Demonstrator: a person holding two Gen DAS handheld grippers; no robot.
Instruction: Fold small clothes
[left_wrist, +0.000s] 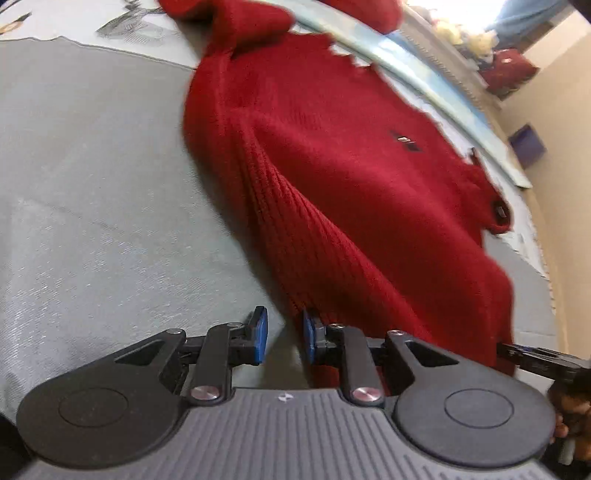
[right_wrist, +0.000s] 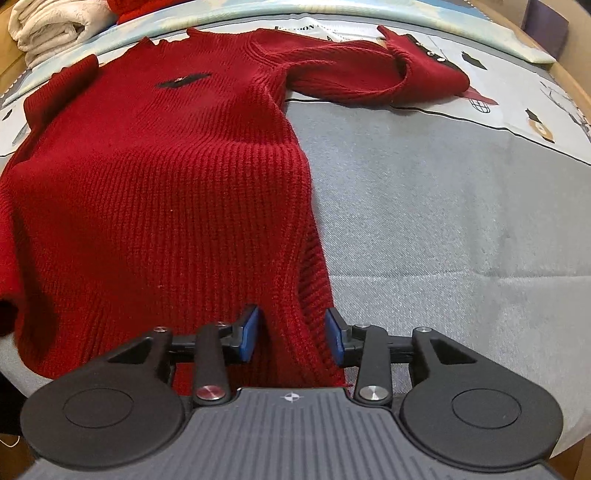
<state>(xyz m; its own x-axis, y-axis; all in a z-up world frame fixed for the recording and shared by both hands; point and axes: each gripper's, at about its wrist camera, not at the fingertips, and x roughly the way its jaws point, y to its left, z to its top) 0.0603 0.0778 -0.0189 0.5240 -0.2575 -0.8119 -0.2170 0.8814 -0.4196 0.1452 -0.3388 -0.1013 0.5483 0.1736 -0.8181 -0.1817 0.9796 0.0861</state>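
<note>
**Lining up on the hem of the red sweater**

Working from the bottom edge, we have one red sweater (right_wrist: 159, 177) spread front-up on the grey bed cover (right_wrist: 443, 206), its small dark chest logo (right_wrist: 183, 80) facing us. It lies flat, we judge, so that the hem can be lifted and carried toward the collar in a single fold.

Our right gripper (right_wrist: 291, 334) stands with its jaws apart and a ridge of hem knit bunched between the blue pads (right_wrist: 248, 332); they straddle the cloth but do not pinch it yet. Our left gripper (left_wrist: 283, 334) is also spread, set at the opposite hem corner, with the fabric edge just beside its right pad and bare cover in the gap. Taking both corners should keep the hem level when raised.

Counting: one sweater, two grippers, four blue pads. One sleeve (right_wrist: 362, 70) trails off to the right, doubled back at its cuff; the other is bunched near the top in the left view. A stack of folded white cloth (right_wrist: 51, 26) sits at the far corner.
</note>
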